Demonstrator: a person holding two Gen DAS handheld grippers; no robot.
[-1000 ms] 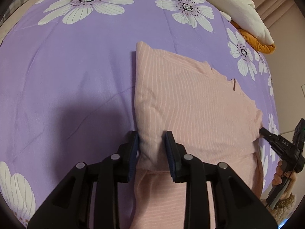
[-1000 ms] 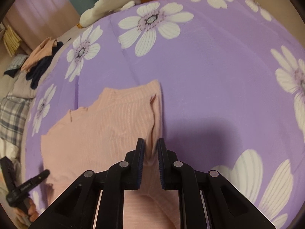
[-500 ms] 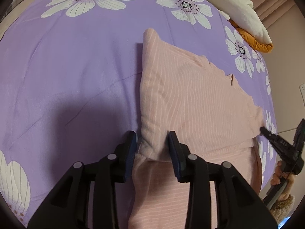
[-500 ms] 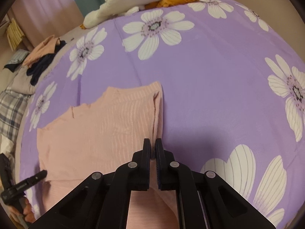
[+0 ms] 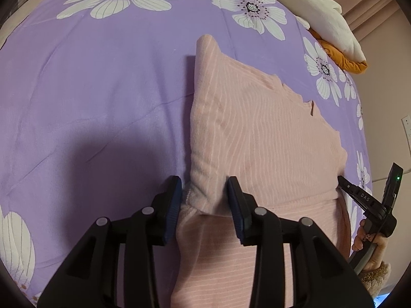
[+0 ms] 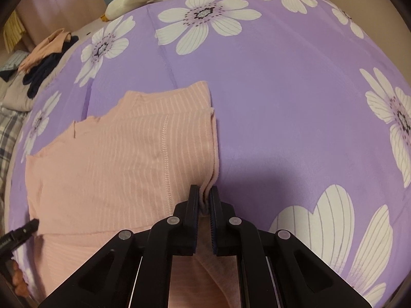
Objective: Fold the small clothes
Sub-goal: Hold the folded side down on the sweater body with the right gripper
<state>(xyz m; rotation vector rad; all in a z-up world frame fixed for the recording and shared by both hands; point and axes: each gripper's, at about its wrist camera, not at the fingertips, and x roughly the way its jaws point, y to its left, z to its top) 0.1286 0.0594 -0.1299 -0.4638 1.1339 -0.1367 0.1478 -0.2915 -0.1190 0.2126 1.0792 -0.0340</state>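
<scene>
A pink ribbed garment [image 5: 257, 141] lies folded on the purple flowered blanket [image 5: 102, 89]. Its upper layer is doubled over the lower part. My left gripper [image 5: 204, 195] stands open at the fold's near left corner, and the cloth sits loosely between its blue pads. My right gripper [image 6: 204, 195] is shut on the garment [image 6: 115, 166], pinching its stacked right edge. In the left wrist view the right gripper [image 5: 341, 179] shows at the cloth's right side, held by a hand. The left gripper's tip [image 6: 33, 222] shows at the left edge of the right wrist view.
A white plush thing [image 5: 321, 12] lies on an orange cloth [image 5: 344, 59] at the blanket's far end. A pile of pink and dark clothes [image 6: 43, 59] and a plaid fabric [image 6: 10, 128] lie beyond the blanket's left side. A wall [image 5: 385, 102] runs along the right.
The left jaws have spread wider around the cloth corner. The right jaws have closed onto the garment's right edge.
</scene>
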